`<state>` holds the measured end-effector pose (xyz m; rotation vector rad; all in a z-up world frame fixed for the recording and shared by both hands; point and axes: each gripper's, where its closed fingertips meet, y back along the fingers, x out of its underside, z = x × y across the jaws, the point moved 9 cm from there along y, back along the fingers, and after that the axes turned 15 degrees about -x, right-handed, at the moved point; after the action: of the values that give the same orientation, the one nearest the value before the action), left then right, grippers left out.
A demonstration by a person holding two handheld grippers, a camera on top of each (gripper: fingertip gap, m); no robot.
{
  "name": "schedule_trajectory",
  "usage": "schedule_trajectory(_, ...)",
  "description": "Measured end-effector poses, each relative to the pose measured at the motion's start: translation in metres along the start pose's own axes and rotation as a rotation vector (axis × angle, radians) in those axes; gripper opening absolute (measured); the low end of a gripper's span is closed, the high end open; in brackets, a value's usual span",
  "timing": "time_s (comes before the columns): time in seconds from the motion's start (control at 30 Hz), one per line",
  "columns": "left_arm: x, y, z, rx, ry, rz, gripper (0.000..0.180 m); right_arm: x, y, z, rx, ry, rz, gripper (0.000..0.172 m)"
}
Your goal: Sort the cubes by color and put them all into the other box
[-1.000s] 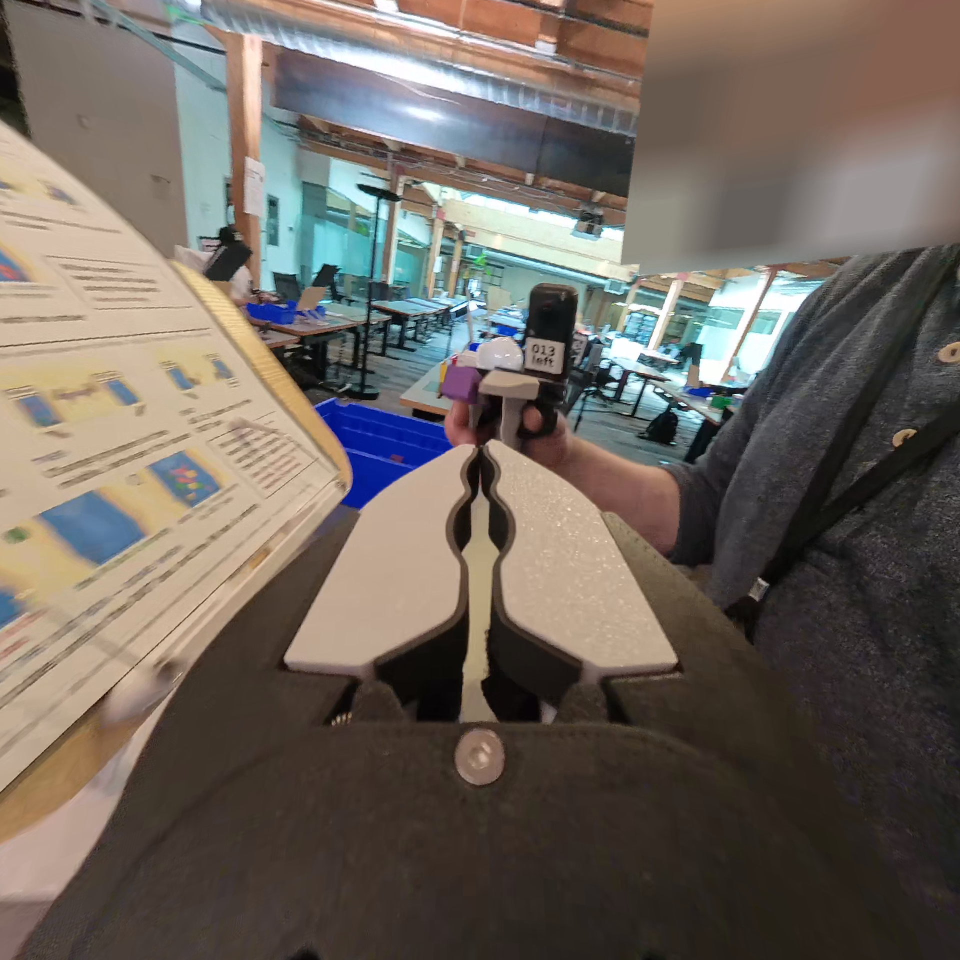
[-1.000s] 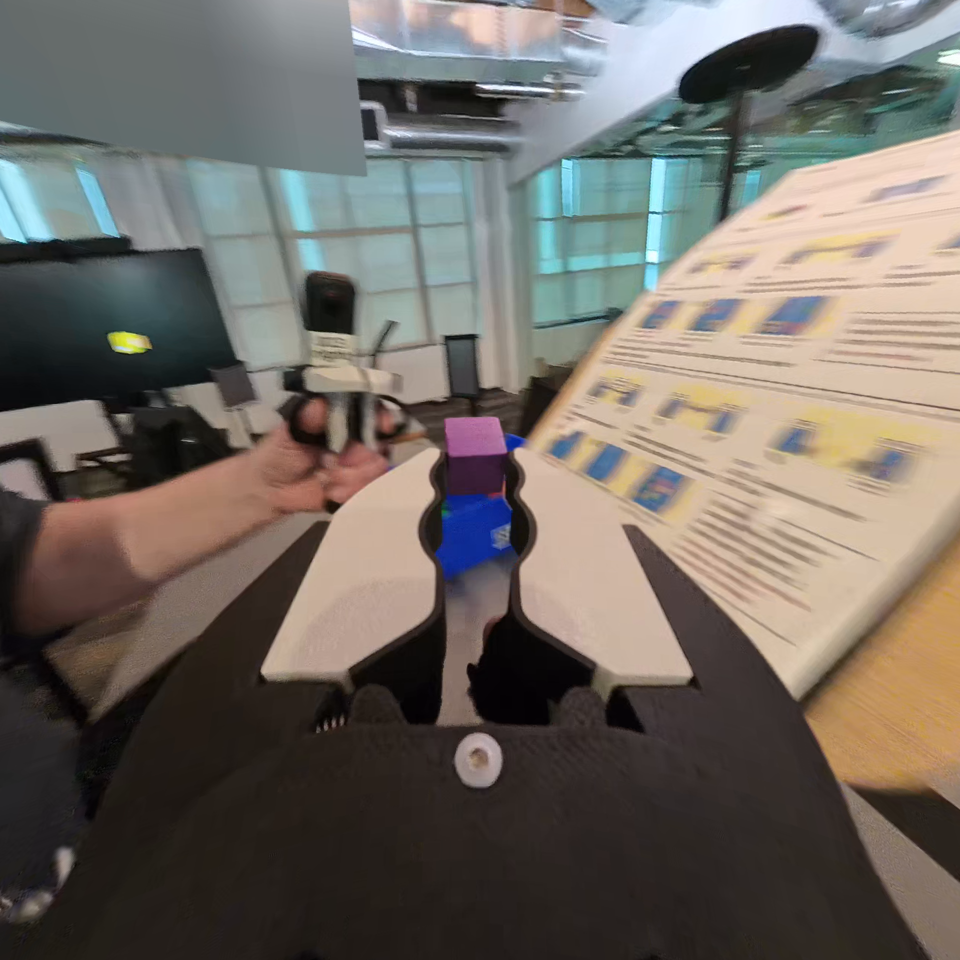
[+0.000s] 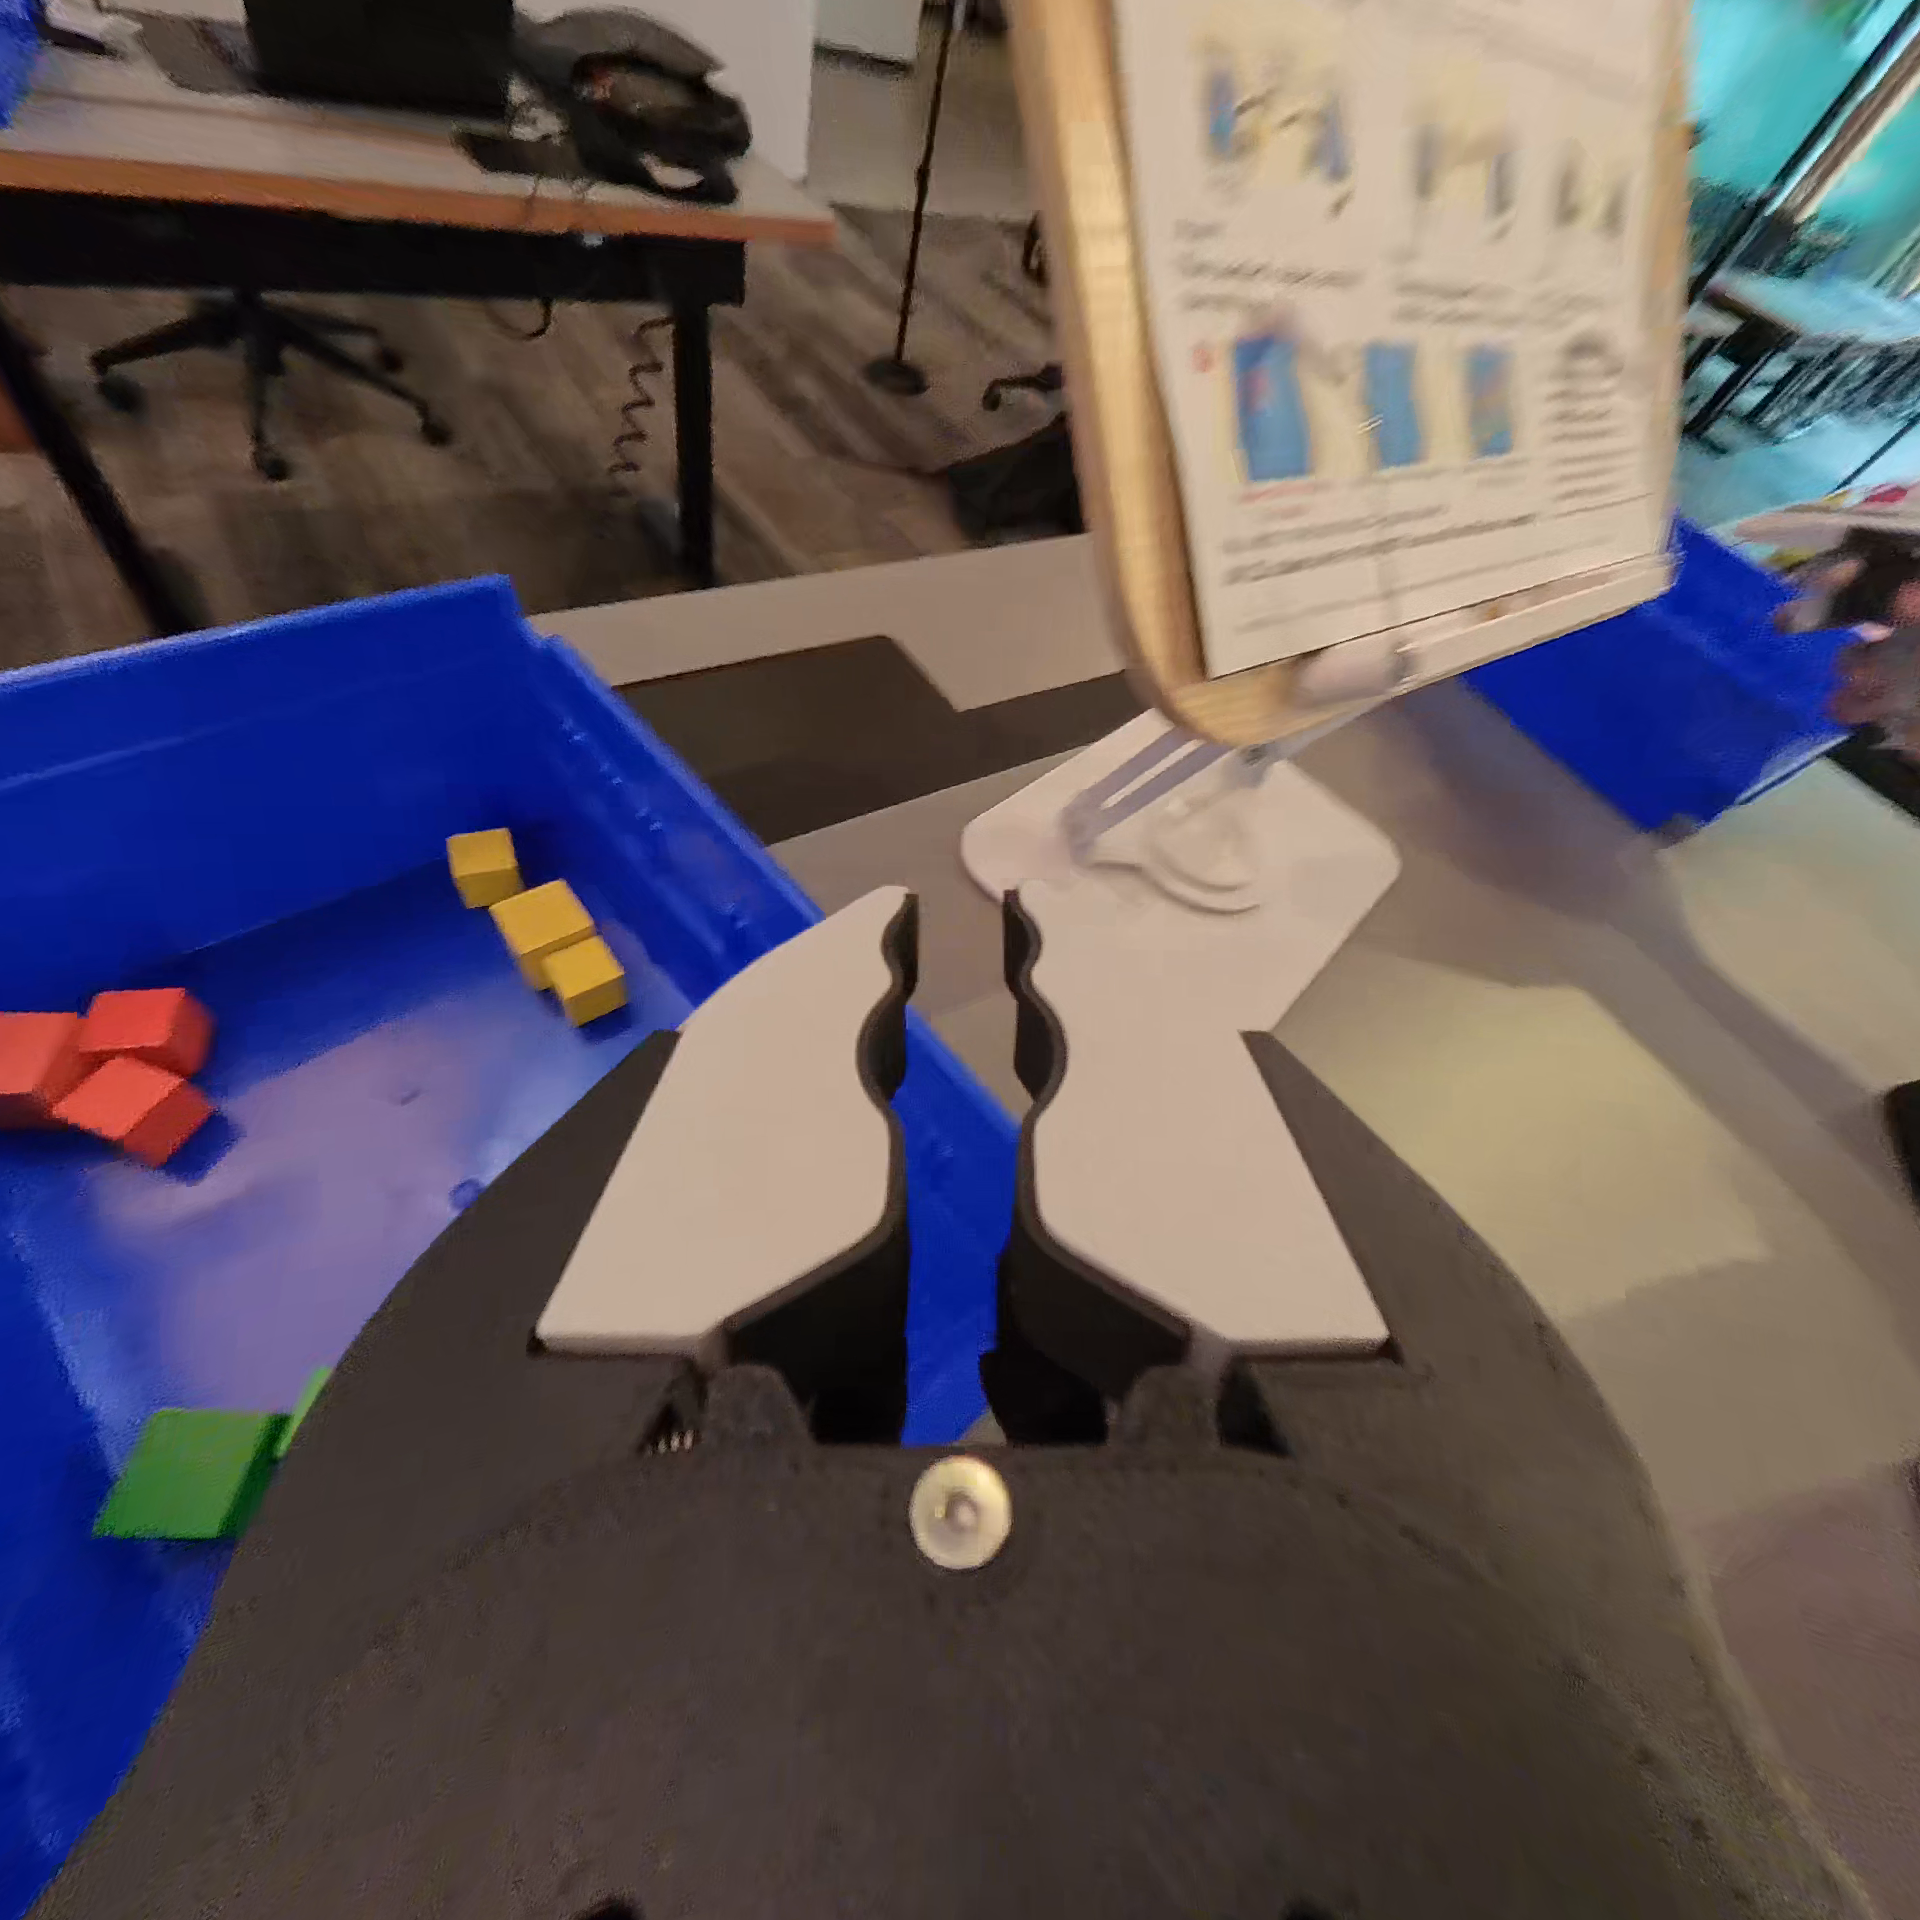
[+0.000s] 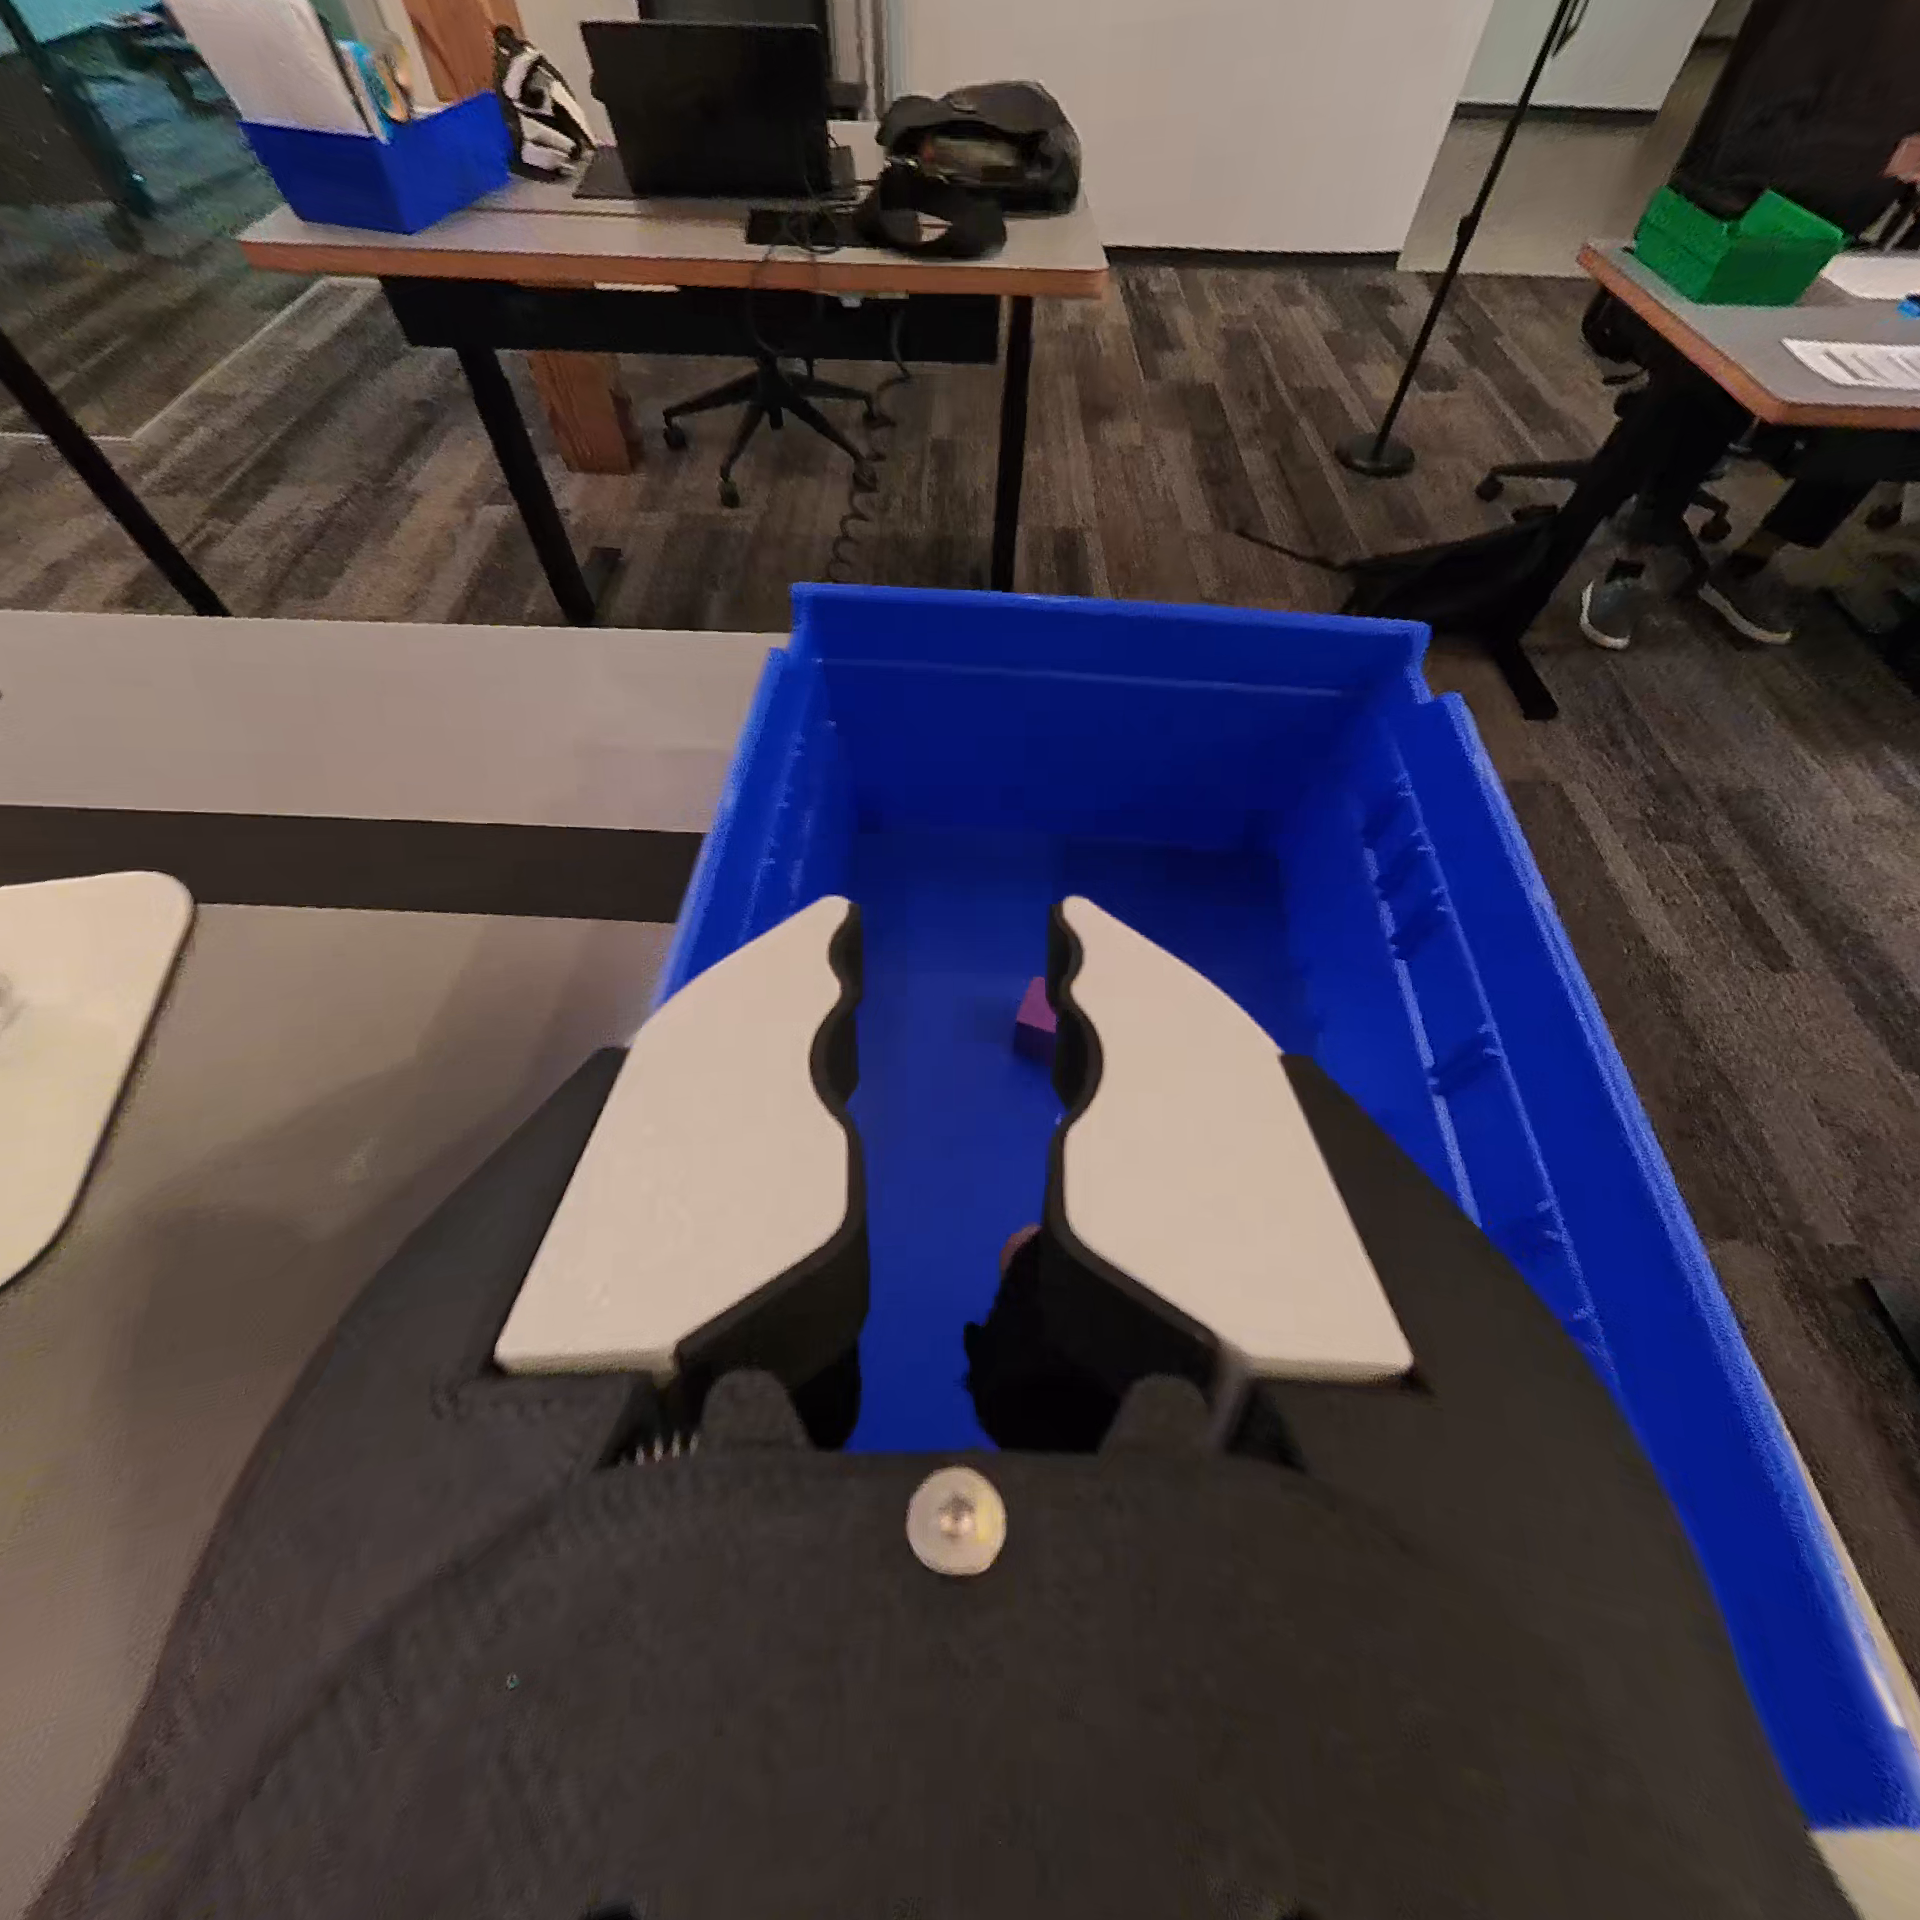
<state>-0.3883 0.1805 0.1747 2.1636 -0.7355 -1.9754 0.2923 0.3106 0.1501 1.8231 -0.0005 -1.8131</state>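
Purple cube released from right gripper — jaws now parted, cube lying on blue box floor below, beside right fingertip. Left gripper slightly parted, nothing held. One purple placed.

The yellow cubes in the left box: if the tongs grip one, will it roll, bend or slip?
The yellow cubes have flat faces and sharp edges, so one should probably sit still, not roll. They look solid and stiff, perhaps painted wood. They lie touching, so gripping one may nudge its neighbours.
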Motion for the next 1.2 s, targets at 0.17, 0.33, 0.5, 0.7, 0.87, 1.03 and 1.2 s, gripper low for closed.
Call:
schedule_trajectory(0.17, 0.014, -0.034, 0.032, -0.032, -0.221, 0.172, 0.022, -0.003, 0.011, 0.026, -0.073, 0.034, -0.021, 0.032)
schedule_trajectory(0.33, 0.023, -0.081, 0.056, 0.038, -0.427, 0.324, 0.032, -0.012, 0.02, 0.044, -0.124, 0.045, -0.046, 0.03)
schedule_trajectory(0.5, 0.034, -0.127, 0.077, 0.07, -0.555, 0.465, 0.034, -0.019, 0.024, 0.056, -0.151, 0.066, -0.06, 0.029)
schedule_trajectory(0.7, 0.039, -0.154, 0.083, 0.077, -0.631, 0.506, 0.036, -0.022, 0.028, 0.063, -0.165, 0.079, -0.056, 0.028)
schedule_trajectory(0.87, 0.041, -0.167, 0.093, 0.038, -0.685, 0.553, 0.042, -0.024, 0.029, 0.065, -0.171, 0.073, -0.061, 0.027)
schedule_trajectory(1.03, 0.046, -0.173, 0.092, 0.088, -0.662, 0.582, 0.029, -0.027, 0.026, 0.069, -0.185, 0.073, -0.066, 0.027)
schedule_trajectory(1.2, 0.033, -0.157, 0.098, 0.009, -0.532, 0.57, 0.027, -0.035, 0.029, 0.082, -0.207, 0.114, -0.092, 0.027)
